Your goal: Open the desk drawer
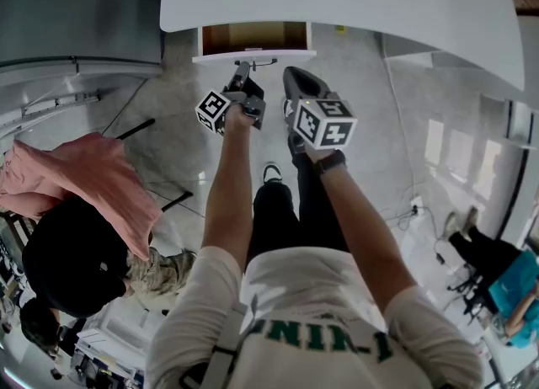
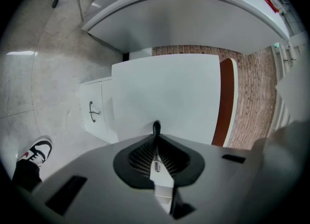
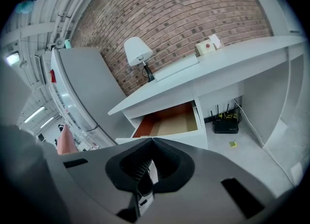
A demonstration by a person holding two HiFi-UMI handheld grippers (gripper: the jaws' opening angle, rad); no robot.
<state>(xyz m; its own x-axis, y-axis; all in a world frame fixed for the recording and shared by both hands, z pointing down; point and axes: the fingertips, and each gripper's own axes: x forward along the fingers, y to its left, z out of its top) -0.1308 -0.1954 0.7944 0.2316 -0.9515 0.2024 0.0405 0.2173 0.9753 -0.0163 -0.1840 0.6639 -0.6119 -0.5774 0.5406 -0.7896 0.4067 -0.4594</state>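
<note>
Pinching the drawer handle (image 1: 263, 61), my left gripper (image 1: 242, 70) has its jaws pressed on the thin bar. My right gripper (image 1: 299, 80) hangs just beside it, jaws together, holding nothing. The drawer (image 1: 253, 56) stands partly out from under the white desk (image 1: 354, 8), brown inside showing.

The person wears a white short-sleeved T-shirt (image 1: 312, 295) with green lettering, black trousers (image 1: 282, 219), a black-and-white sneaker (image 1: 271, 173) and a dark wristwatch (image 1: 329, 162). The left gripper (image 1: 243, 67) and right gripper (image 1: 292, 73) are grey with black ribbed pads, each bearing a cube of black-and-white square markers.
</note>
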